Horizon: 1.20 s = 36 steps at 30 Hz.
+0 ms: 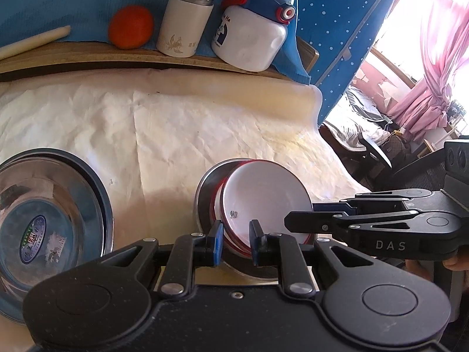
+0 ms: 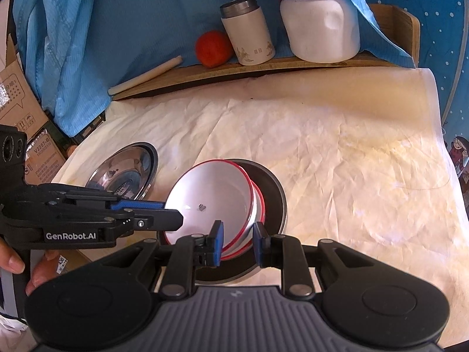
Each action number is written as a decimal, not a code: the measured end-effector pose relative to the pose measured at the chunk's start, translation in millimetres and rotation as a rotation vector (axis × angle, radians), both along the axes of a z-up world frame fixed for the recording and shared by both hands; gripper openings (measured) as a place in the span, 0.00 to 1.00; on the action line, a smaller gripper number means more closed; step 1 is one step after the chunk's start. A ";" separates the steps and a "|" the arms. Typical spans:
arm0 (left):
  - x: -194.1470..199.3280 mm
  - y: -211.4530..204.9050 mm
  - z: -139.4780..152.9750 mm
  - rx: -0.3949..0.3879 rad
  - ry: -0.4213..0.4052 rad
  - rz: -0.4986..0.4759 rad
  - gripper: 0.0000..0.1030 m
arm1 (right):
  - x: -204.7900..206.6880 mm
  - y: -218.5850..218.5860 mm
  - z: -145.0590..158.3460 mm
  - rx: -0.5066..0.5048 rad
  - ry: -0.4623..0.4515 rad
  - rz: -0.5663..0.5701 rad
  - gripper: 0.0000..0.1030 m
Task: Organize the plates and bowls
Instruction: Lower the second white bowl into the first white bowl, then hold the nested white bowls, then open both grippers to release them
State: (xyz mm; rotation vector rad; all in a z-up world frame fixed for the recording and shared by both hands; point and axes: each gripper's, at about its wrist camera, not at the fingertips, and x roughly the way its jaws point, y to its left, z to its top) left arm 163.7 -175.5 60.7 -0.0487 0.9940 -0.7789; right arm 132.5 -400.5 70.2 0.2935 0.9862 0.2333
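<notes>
Nested white bowls with red rims [image 1: 263,193] [image 2: 217,187] lean tilted inside a shallow steel dish [image 1: 203,196] [image 2: 274,196] on the cream-covered table. My left gripper [image 1: 236,243] is shut on the near rim of the white bowls, its blue pads on either side of it. In the right wrist view it [image 2: 173,212] comes in from the left at the bowls' left rim. My right gripper [image 2: 238,243] is also shut on the bowls' rim. From the left wrist it [image 1: 302,214] shows at the bowls' right edge.
A large steel bowl [image 1: 44,211] [image 2: 126,170] lies left of the stack. At the back, a wooden ledge [image 1: 88,55] carries an orange [image 1: 130,26], a white flask [image 1: 184,23], a white-and-blue bottle [image 1: 252,35] and a cream stick [image 2: 145,74]. Cardboard boxes [image 2: 17,102] stand left; the table edge [image 2: 439,135] runs right.
</notes>
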 end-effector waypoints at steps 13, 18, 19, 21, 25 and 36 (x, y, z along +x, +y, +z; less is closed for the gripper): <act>1.0 0.8 -0.4 -0.004 0.004 0.000 0.19 | 0.7 0.5 -1.3 0.000 0.004 0.004 0.25; 1.8 1.7 -0.4 -0.006 0.007 0.000 0.19 | 1.0 -1.1 -2.0 0.004 0.005 0.004 0.25; 2.3 1.9 -0.6 -0.006 0.007 0.000 0.19 | 0.8 -1.2 -2.1 0.003 0.005 0.004 0.25; 1.7 1.7 -0.6 -0.006 0.008 0.000 0.19 | 0.2 -1.2 -2.0 0.002 0.006 0.004 0.25; 2.1 1.7 -0.7 -0.006 0.008 0.000 0.19 | 0.8 -1.3 -2.0 0.002 0.006 0.004 0.26; 2.8 3.4 -0.3 -0.011 0.012 0.003 0.19 | 0.2 0.3 -2.3 -0.002 0.014 0.007 0.27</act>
